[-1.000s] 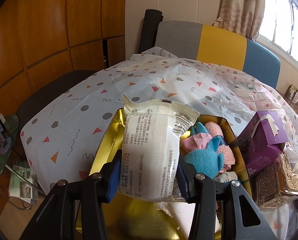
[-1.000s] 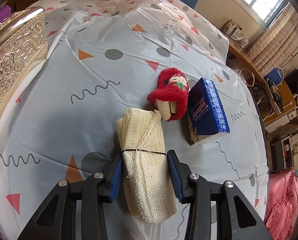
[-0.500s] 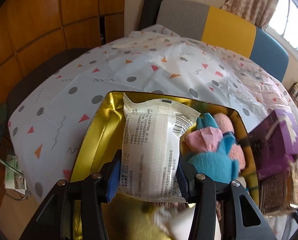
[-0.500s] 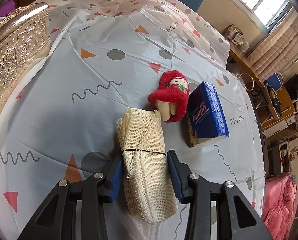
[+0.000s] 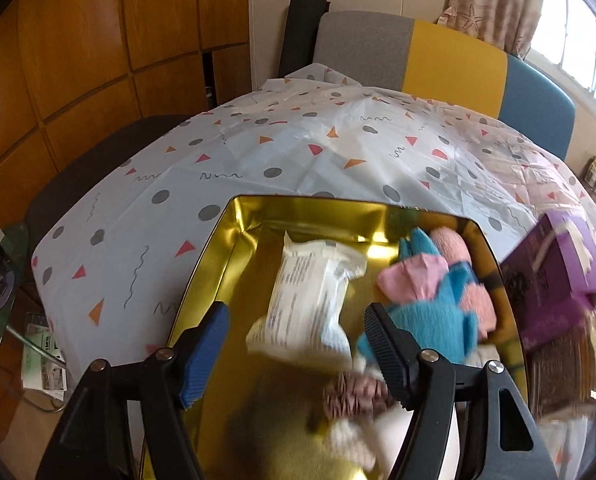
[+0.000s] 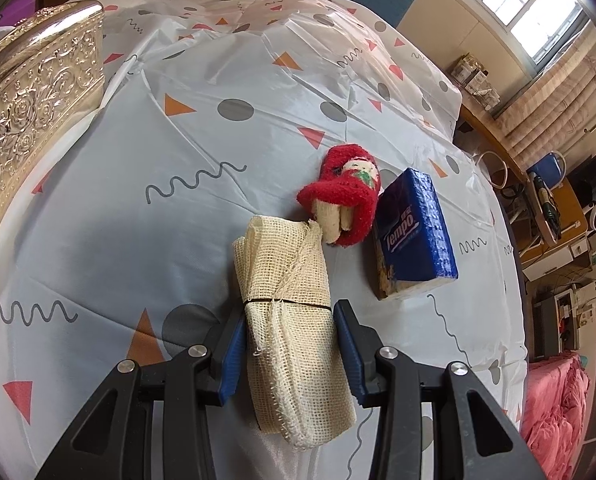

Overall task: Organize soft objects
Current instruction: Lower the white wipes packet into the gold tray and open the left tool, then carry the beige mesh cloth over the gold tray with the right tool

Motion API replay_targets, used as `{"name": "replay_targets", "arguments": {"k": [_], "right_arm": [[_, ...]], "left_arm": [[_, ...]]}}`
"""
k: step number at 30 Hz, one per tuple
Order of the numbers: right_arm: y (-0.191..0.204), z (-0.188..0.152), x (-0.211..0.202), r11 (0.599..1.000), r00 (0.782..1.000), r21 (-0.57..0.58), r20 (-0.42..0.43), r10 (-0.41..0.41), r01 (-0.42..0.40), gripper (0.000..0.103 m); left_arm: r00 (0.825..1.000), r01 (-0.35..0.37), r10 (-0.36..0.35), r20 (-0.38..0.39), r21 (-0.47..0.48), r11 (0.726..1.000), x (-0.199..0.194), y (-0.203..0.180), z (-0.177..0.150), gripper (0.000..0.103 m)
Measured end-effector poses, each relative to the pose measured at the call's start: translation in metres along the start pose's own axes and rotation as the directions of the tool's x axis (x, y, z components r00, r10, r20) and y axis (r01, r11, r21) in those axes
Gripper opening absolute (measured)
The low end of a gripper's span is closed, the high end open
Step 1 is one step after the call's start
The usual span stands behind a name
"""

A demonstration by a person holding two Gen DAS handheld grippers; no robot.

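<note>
In the left wrist view a white plastic-wrapped packet lies loose inside the open gold tin, beside a blue and pink plush toy. My left gripper hovers over the tin, its jaws opening. The packet is below and between them, and neither pad touches it. In the right wrist view my right gripper is shut on a cream mesh cloth roll that lies on the tablecloth. A red plush doll touches the roll's far end. A blue tissue pack lies just right of the doll.
A purple box stands against the tin's right side. More soft items sit blurred at the tin's near end. An embossed gold lid fills the left edge of the right wrist view. Chairs stand behind the table.
My left gripper opened and let go of the white packet, which dropped into the gold tin. The right gripper and the mesh roll have not moved.
</note>
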State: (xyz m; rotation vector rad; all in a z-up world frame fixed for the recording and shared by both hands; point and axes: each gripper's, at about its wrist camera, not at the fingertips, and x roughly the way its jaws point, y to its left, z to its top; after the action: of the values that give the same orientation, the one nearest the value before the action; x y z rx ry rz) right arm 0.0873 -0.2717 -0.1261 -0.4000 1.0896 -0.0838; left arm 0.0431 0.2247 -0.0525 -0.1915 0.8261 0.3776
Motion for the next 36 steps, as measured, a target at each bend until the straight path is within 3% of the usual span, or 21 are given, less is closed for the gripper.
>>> {"name": "replay_targets", "arguments": {"k": [11,18,25,30,36], "right_arm": [[0.001,0.000,0.000,1.000,1.000,-0.004,-0.001,-0.011,0.011,0.042],[-0.007,0.003,0.001,0.998,0.999,0.050,-0.016,0.031,-0.030,0.040],[-0.005,0.006,-0.001,0.973,0.977,0.097,-0.009,0.213,-0.211,0.040],[0.000,0.007,0.001,0.976,0.980,0.095,-0.020,0.199,-0.197,0.040],[-0.002,0.010,0.001,0.961,0.980,0.215,-0.059,0.191,-0.174,0.039]], "left_arm": [[0.998,0.038,-0.038,0.053,0.000,0.999,-0.042,-0.006,-0.031,0.079],[0.996,0.052,-0.055,0.076,0.041,0.998,-0.056,-0.015,-0.036,0.079],[0.995,0.048,-0.054,0.078,0.080,0.996,-0.060,-0.025,-0.042,0.079],[0.995,0.067,-0.073,0.069,0.085,0.994,-0.059,-0.025,-0.044,0.079],[0.993,0.087,-0.093,0.069,0.080,0.993,-0.059,-0.022,-0.044,0.079]]}}
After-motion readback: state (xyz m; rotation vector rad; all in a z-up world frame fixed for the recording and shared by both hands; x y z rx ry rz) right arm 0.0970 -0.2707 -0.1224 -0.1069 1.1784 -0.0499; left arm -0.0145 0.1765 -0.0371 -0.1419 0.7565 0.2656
